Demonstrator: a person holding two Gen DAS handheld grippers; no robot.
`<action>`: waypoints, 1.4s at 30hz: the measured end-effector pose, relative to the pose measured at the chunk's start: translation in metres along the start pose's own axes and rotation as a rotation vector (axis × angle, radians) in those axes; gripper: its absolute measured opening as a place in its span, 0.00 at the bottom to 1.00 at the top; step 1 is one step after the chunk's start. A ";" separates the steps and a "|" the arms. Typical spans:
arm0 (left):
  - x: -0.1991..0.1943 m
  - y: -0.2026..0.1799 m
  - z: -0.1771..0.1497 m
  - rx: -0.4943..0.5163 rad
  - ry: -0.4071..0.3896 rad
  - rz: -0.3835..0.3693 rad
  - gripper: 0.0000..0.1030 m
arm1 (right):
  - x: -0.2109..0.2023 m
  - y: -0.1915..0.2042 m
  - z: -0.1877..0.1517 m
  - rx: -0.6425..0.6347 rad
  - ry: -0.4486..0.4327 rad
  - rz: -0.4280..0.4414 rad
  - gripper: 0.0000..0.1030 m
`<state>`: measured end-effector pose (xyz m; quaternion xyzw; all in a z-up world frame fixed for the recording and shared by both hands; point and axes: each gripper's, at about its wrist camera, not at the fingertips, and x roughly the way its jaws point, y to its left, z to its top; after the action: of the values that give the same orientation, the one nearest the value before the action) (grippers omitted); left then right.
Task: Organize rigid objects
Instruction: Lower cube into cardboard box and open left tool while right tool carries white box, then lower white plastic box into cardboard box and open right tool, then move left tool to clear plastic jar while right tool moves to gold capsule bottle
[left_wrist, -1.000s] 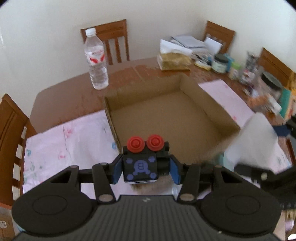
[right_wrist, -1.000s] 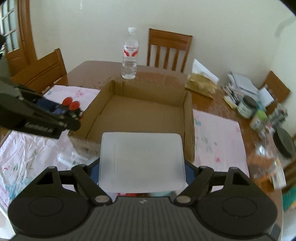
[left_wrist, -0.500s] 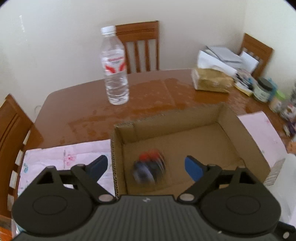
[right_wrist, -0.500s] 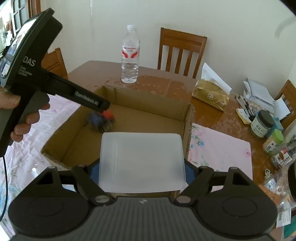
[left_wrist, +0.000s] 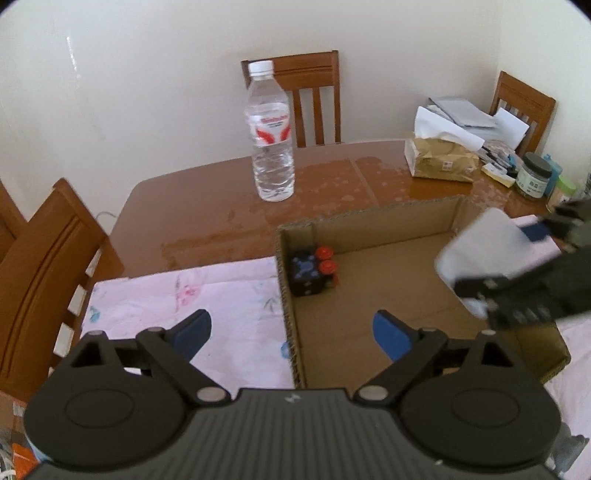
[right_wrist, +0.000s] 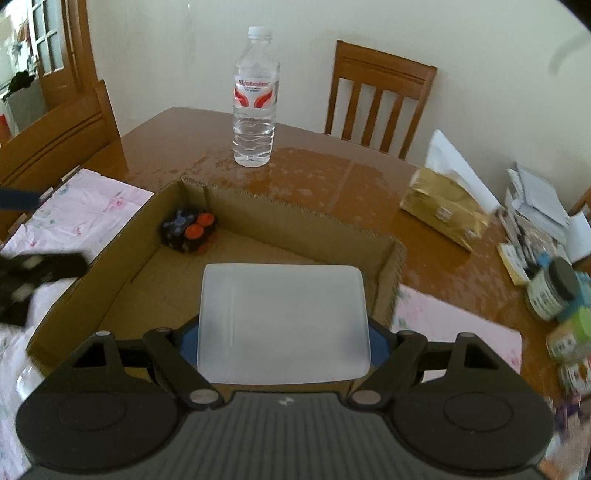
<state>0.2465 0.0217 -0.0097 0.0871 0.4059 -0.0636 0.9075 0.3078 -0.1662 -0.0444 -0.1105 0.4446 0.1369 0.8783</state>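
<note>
Soft daylight, fisheye-bent edges, dark corners, motion blur at the sides.

The left gripper (left_wrist: 291, 330) points steeply down, its jaws opening wide with nothing between them. The right gripper (right_wrist: 282, 341) also tilts down, its blue pads clamped on a frosted white box (right_wrist: 282, 317).

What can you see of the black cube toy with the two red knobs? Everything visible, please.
The black cube toy with two red knobs is a small, hard-looking block. One face carries blue-purple studs in a cross-like pattern; an adjoining face carries the two red round knobs. It rests on the floor of the open cardboard box, in a far corner close against the walls. Nothing grips it: the left gripper is clear of it, jaws opening and empty.
</note>
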 end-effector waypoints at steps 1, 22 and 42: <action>-0.002 0.002 -0.001 -0.005 0.000 -0.001 0.92 | 0.007 0.002 0.005 -0.018 0.012 0.000 0.84; -0.026 0.019 -0.032 -0.046 -0.006 -0.046 0.92 | 0.014 0.013 -0.023 -0.164 0.123 0.049 1.00; -0.074 0.038 -0.087 0.059 -0.059 -0.135 0.92 | -0.051 0.059 -0.053 0.113 0.028 -0.249 1.00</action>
<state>0.1416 0.0801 -0.0073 0.0843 0.3821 -0.1389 0.9097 0.2192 -0.1351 -0.0381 -0.1172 0.4465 -0.0002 0.8871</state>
